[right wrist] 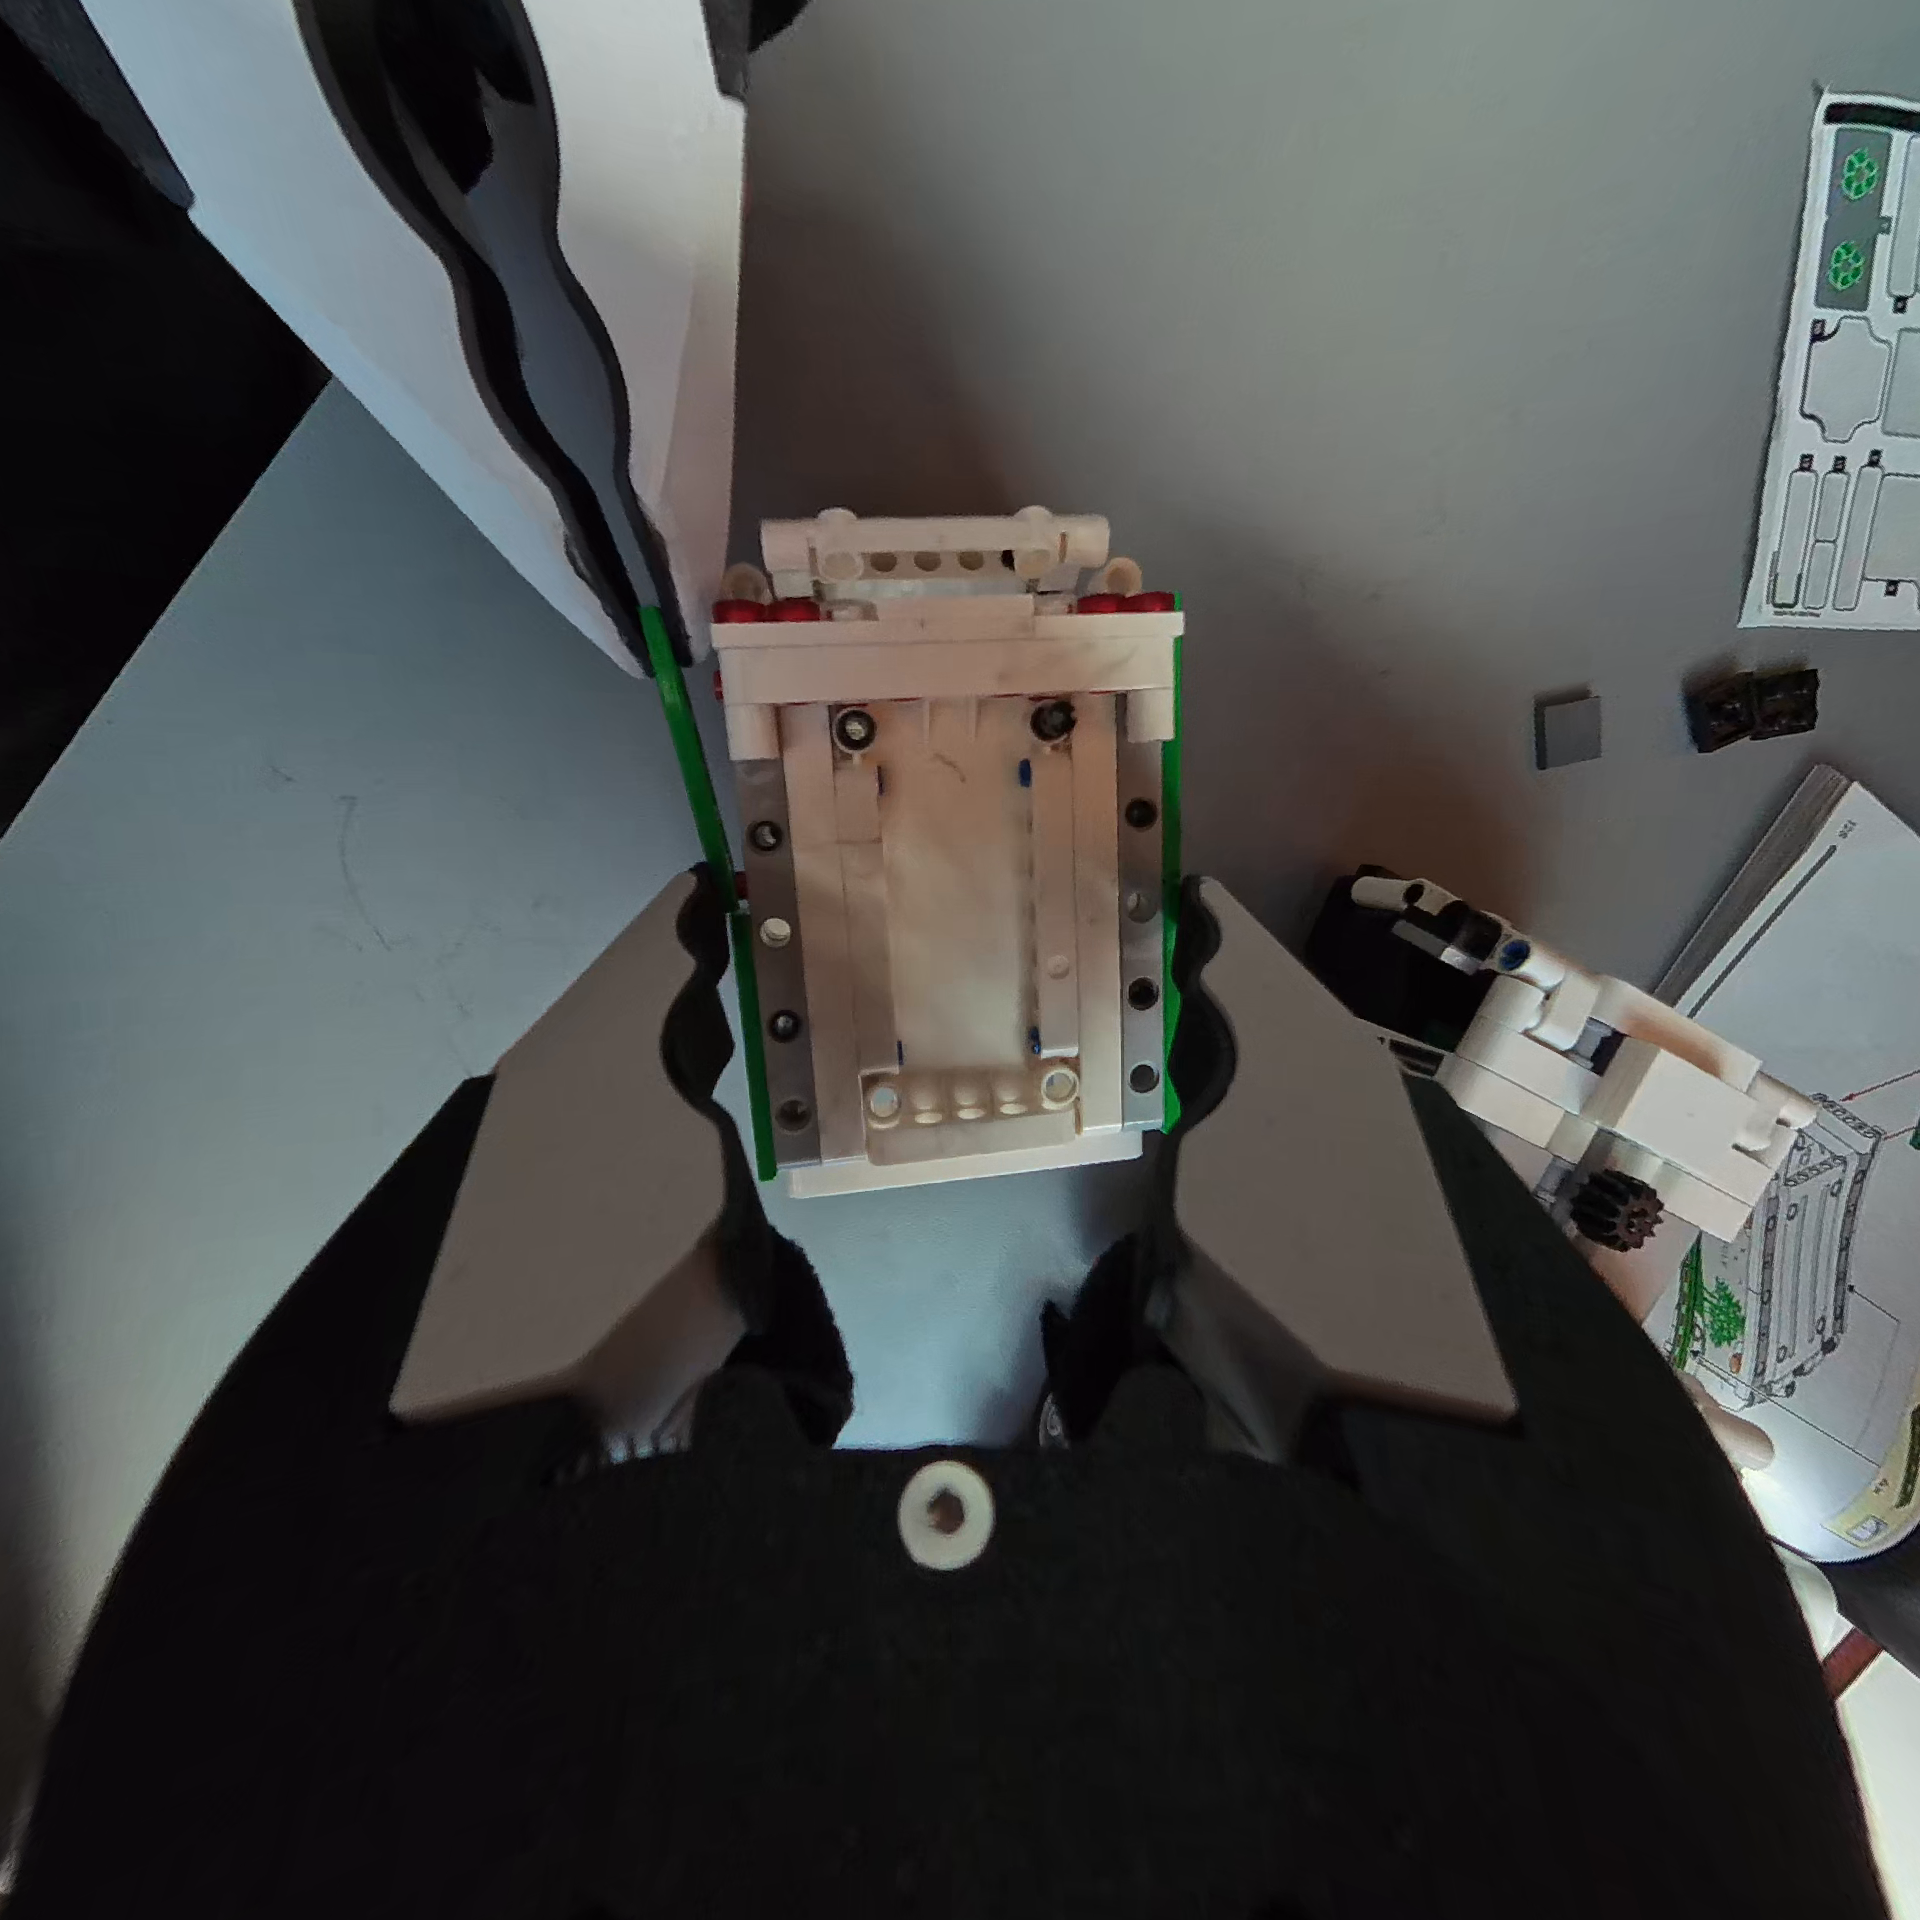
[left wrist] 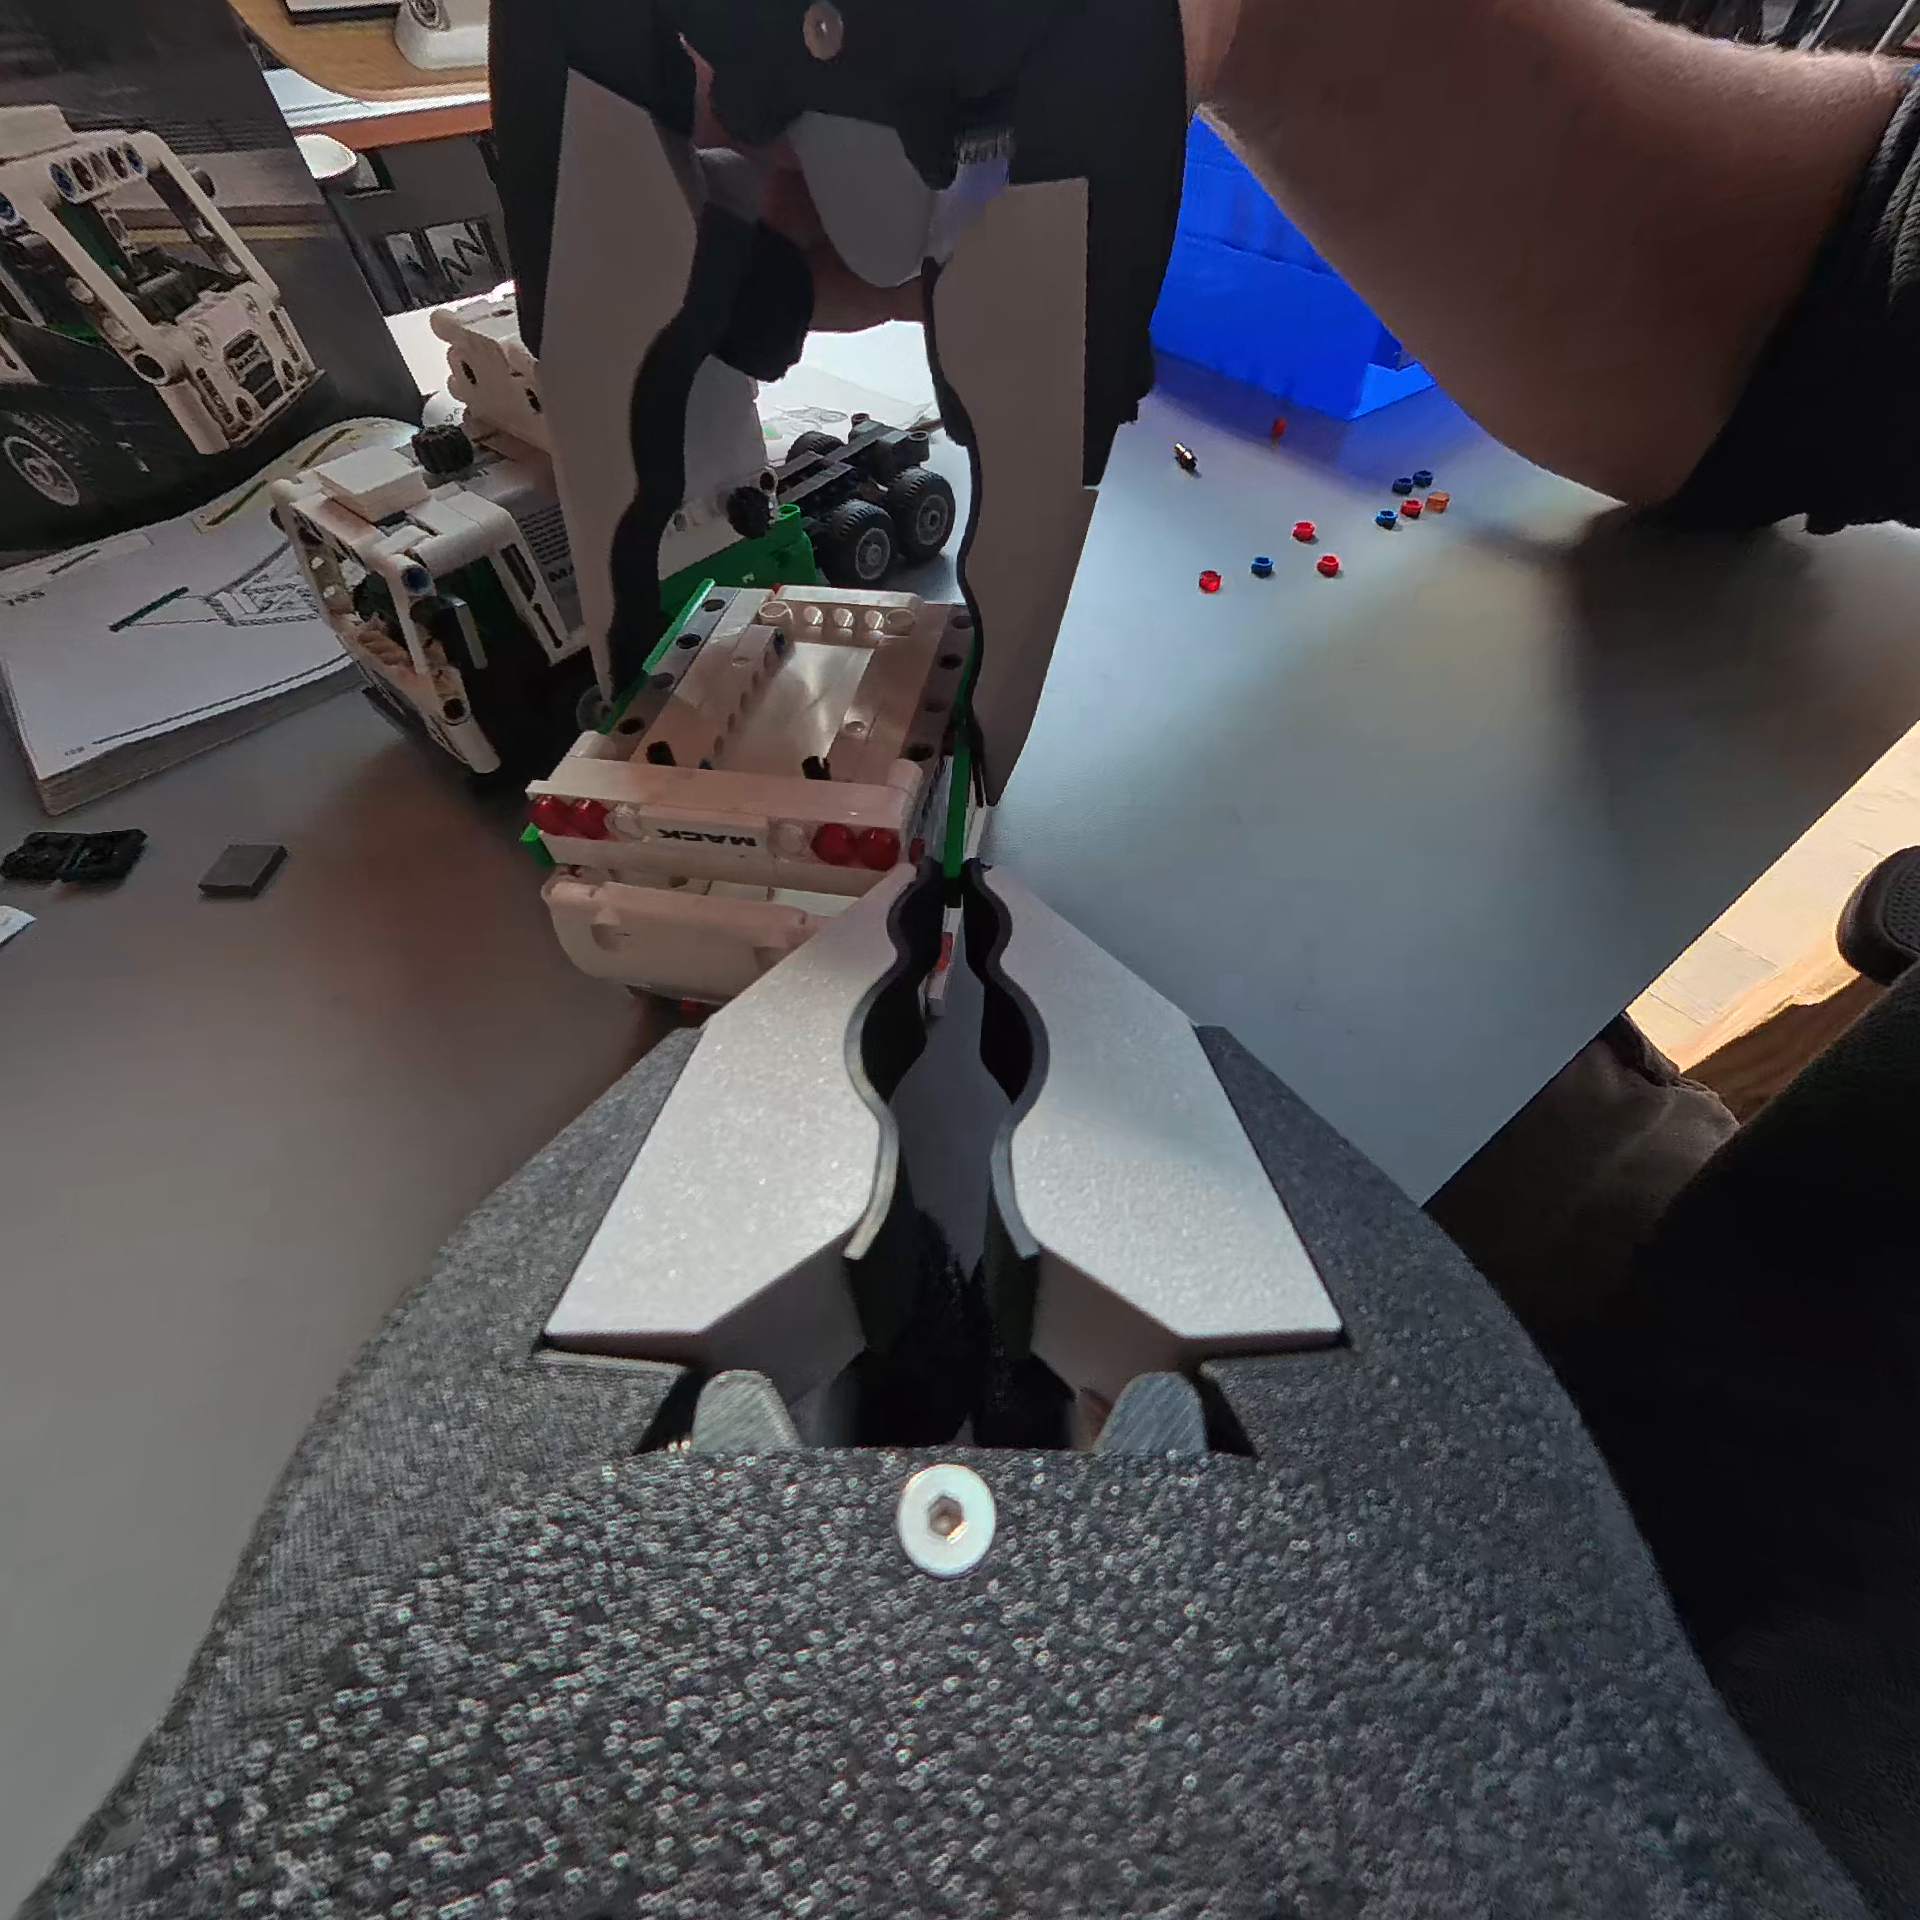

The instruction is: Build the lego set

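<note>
left gripper: fingers pressed nearly together on the thin green side panel at the rear corner of the body module; pinching it, as far as I can tell.
right gripper: spread wide, fingers clamped on both green flanks of the module, holding it from above.
body module: white box with green sides, red tail lights, pin holes along grey rails; sits on the grey table, between the two tools.
step in hand: looks like seating the green side panel; its rear end stands slightly off the body in the right wrist view.
cab section: built, white, just beyond the module; not joined to it.
wheeled chassis: built, farther back, apart.
loose bits: red and blue studs scattered far right; dark tile and black pieces left.
paper: open instruction booklet, sticker sheet, box at back.
writing: present on module rear, booklet, box; not transcribed.
progress: late; sub-assemblies done, joining left.
</note>
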The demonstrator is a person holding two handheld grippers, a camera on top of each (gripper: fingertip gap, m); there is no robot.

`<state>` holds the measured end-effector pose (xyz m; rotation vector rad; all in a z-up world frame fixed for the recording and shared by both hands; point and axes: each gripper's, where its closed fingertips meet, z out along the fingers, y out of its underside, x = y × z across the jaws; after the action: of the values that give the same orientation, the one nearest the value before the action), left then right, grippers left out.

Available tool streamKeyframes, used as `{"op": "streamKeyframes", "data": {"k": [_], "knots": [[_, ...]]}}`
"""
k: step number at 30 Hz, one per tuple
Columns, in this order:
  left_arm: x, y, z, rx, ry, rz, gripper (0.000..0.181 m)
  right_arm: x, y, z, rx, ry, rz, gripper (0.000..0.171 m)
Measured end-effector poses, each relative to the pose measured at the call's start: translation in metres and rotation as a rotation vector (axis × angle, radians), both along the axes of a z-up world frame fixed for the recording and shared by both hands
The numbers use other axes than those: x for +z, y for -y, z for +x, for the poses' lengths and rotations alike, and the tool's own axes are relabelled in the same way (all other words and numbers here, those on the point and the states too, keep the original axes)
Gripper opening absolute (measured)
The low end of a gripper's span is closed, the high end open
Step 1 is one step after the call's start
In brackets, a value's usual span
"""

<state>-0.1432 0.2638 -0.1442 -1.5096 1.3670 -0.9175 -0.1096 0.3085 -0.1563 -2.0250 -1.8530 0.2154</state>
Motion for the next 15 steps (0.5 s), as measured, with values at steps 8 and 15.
{"op": "streamKeyframes", "data": {"k": [8, 15], "knots": [[0.013, 0.003, -0.006, 0.014, 0.053, 0.011, 0.025, 0.0, -0.001, -0.001, -0.004, 0.0, 0.002, 0.085], [0.027, -0.032, -0.009, 0.027, -0.036, -0.039, 0.111, 0.0, -0.001, -0.001, -0.005, 0.005, 0.007, 0.085]]}}
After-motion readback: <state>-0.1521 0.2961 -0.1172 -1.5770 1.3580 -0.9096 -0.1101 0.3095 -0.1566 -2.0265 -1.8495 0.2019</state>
